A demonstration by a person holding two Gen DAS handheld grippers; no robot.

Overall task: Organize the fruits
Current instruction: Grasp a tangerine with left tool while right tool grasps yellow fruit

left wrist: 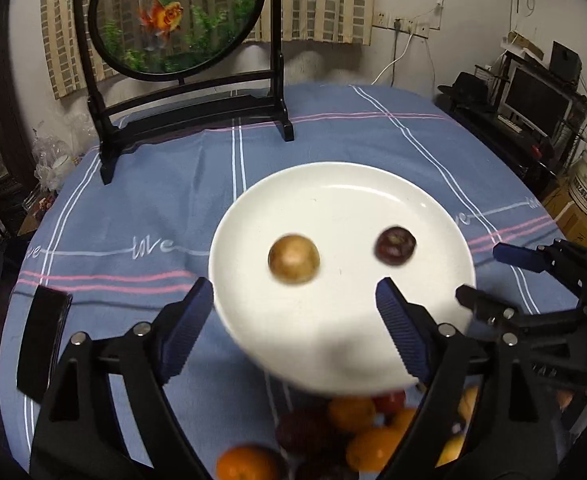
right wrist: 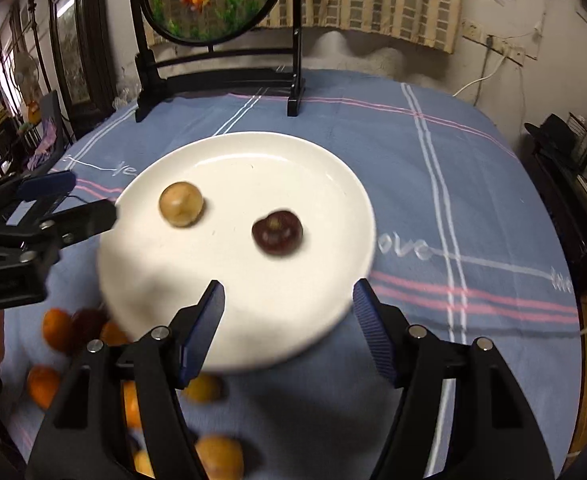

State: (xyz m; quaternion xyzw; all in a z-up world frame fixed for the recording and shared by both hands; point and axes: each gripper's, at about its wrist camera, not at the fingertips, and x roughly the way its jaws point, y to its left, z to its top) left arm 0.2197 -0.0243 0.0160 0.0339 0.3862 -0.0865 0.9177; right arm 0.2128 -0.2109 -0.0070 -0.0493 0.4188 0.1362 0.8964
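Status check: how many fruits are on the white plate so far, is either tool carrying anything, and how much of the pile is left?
Done: two fruits lie apart on the white plate, a tan fruit and a dark red fruit. In hand: nothing; the left tool and right tool are both open and empty. Left: a pile of orange and dark fruits sits on the blue tablecloth at the plate's near side.
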